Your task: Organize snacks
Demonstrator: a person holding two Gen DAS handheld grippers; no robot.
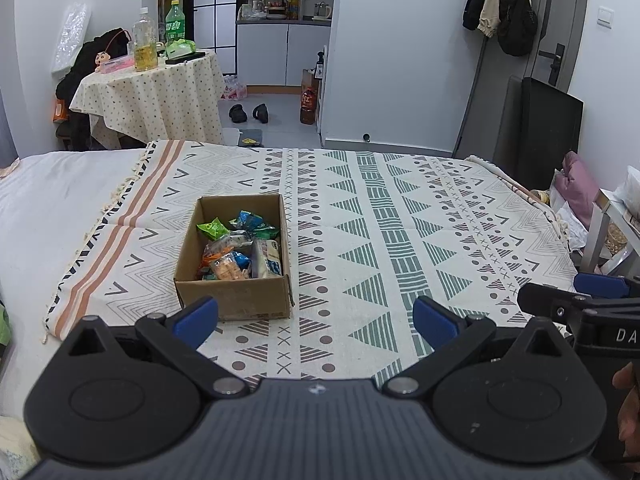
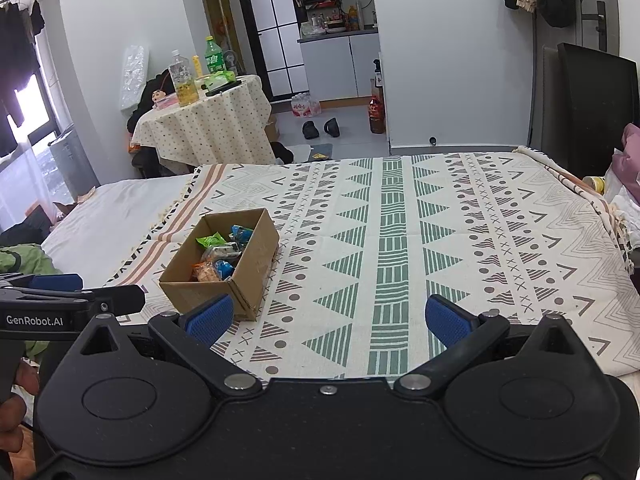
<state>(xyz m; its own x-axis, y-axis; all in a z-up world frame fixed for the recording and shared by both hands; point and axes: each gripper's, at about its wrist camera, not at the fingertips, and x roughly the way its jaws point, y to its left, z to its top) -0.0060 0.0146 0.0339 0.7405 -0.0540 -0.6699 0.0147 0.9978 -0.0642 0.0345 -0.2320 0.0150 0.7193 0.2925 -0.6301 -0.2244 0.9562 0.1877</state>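
Left wrist view: snacks (image 1: 240, 248) are seen gathered in a cardboard box (image 1: 236, 300) at eleven o'clock on the bed (image 1: 400, 220); each hand-held gripper (image 1: 316, 320) (image 2: 328, 320) is held wide open, empty, seemingly ready.

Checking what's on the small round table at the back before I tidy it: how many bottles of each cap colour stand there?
Green-capped bottle: 1
White-capped bottle: 1
Total: 2 bottles on the round table
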